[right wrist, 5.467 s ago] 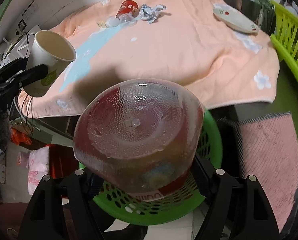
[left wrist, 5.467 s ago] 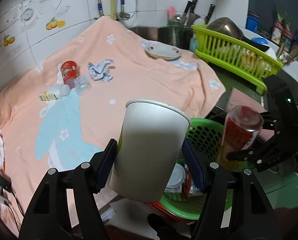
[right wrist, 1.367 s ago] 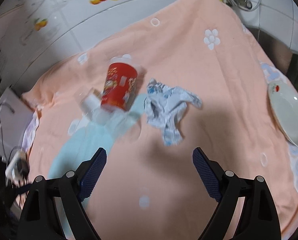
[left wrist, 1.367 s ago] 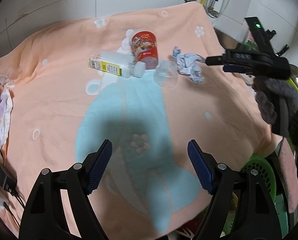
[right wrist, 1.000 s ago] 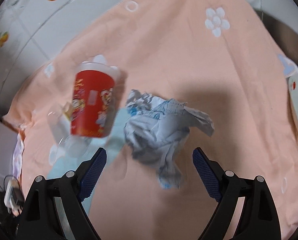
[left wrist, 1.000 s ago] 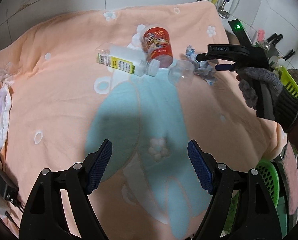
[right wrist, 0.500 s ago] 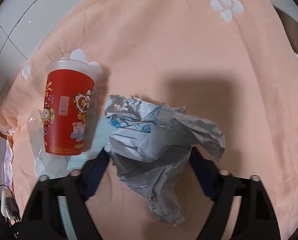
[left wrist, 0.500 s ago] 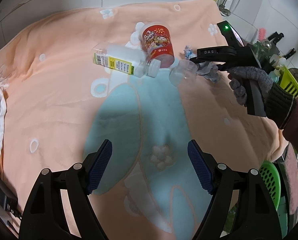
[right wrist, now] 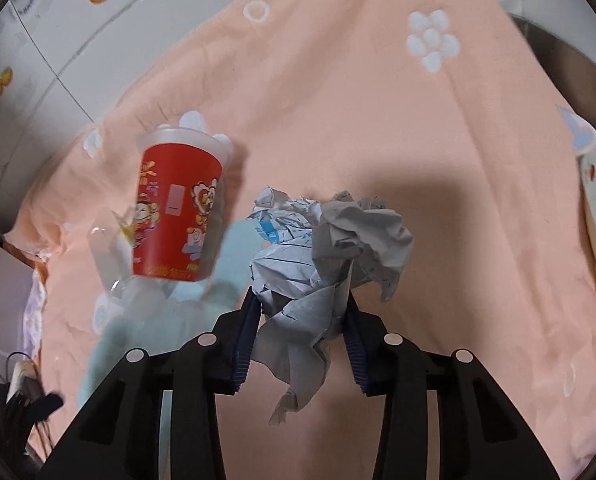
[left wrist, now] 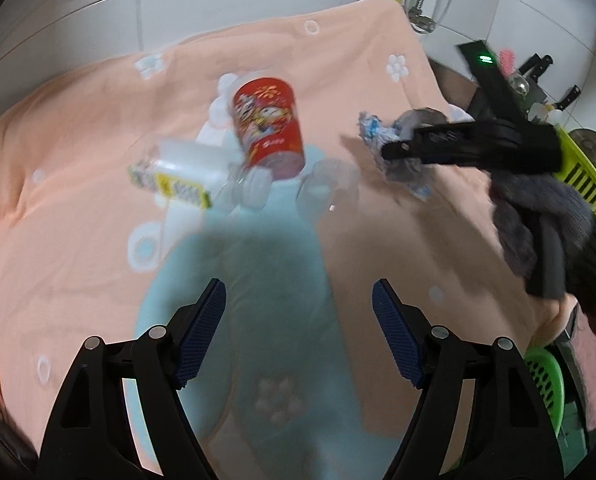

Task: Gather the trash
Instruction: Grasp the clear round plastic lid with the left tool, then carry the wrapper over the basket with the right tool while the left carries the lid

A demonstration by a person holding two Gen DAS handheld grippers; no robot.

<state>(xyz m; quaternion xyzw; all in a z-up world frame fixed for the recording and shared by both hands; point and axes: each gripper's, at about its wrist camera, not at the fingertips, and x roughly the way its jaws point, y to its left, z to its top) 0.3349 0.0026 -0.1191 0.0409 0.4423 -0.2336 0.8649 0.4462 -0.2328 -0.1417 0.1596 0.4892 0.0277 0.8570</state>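
Nearest you, your right tool (right wrist: 300, 312) has its pads clamped on the crumpled paper (right wrist: 326, 248), pinching the lower folds so the wad holds together for the lift off the peach towel (right wrist: 358, 100) covering the bench. Your left tool (left wrist: 298, 320) hangs wide with nothing between the pads, angled toward the remaining trash, likely its next pick. Beyond the paper lie the red cup (left wrist: 268, 128), tipped on its side, the white bottle (left wrist: 178, 174) touching it and a clear cup (left wrist: 330, 186) just beside.
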